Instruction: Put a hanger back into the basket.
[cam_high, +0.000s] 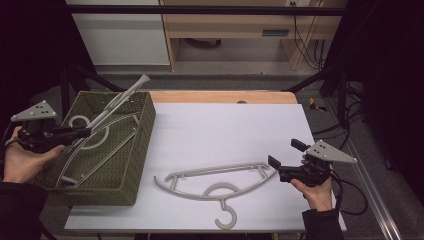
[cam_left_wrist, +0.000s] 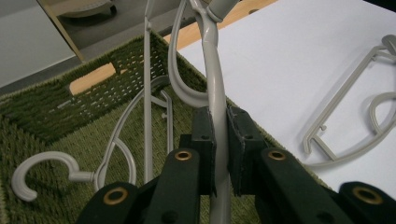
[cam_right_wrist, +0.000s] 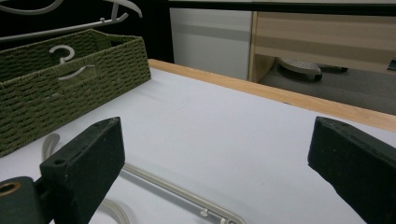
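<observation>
The left gripper (cam_left_wrist: 219, 154) clamps a hanger (cam_left_wrist: 212, 93) over the basket (cam_high: 132, 165). If it slips between the jaws, its tip could snag the hanger below. The right gripper (cam_high: 284, 161) gapes wide, another hanger (cam_high: 215, 182) just ahead.

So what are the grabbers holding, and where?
Left gripper pinches a grey hanger by its arm, over the basket. Right gripper is open, holding nothing.
</observation>
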